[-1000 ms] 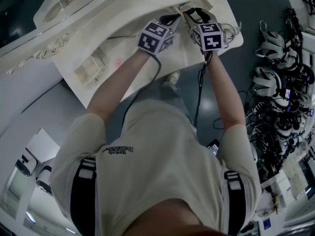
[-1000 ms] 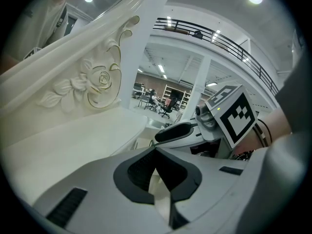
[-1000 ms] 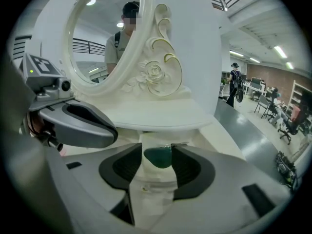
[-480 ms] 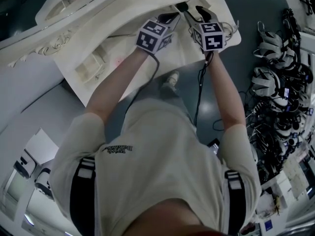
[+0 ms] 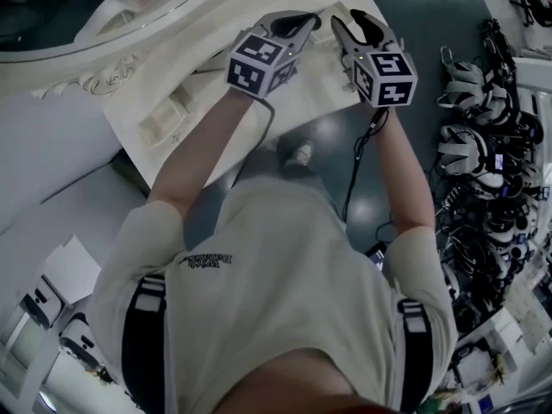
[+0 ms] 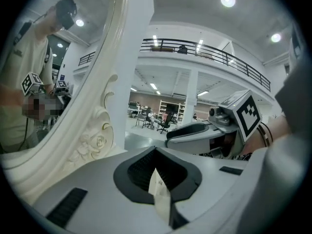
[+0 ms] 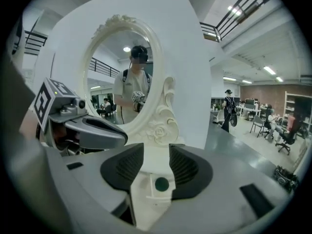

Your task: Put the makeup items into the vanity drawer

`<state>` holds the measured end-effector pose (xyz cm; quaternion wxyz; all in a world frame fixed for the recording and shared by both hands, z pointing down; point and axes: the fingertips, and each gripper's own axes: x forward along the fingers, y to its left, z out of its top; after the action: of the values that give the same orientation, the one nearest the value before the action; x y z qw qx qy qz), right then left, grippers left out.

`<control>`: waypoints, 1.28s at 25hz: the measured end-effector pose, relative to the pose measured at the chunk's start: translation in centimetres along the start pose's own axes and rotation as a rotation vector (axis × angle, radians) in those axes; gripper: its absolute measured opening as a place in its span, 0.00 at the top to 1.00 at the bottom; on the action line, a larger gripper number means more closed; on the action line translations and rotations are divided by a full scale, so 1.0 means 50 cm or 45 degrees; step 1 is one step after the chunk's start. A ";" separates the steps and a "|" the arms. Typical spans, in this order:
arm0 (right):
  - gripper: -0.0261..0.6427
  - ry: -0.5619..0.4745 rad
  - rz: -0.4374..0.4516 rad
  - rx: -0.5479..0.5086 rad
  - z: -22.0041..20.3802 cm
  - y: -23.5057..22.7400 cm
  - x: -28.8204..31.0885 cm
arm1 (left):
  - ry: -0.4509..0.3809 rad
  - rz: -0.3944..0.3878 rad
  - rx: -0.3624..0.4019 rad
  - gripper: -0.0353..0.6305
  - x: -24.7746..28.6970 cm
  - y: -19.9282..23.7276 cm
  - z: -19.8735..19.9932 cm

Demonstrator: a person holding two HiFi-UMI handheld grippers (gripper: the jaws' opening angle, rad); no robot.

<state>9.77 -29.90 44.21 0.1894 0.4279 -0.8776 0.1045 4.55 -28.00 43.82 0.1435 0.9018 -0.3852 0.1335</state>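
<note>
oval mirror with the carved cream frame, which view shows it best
The right gripper view: the oval mirror with the carved cream frame shows almost whole, facing the camera. The left gripper view catches only one edge with its rose carving, side-on. The head view shows just a curved strip of frame at top left.

1. We lose the mirror at the head view's top edge.
2. The person's arms hide part of the vanity top from us.
3. Below the right gripper, a dark round item is too small to name, perhaps a cap.
</note>
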 end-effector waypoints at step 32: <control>0.95 -0.561 0.062 0.035 0.181 0.296 -0.524 | -0.475 -0.144 0.296 0.93 -0.409 -0.326 0.200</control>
<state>10.60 -5.33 24.66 -0.0153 0.4216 -0.9063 0.0249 4.15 -7.38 24.84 -0.0277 0.9415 -0.3358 -0.0003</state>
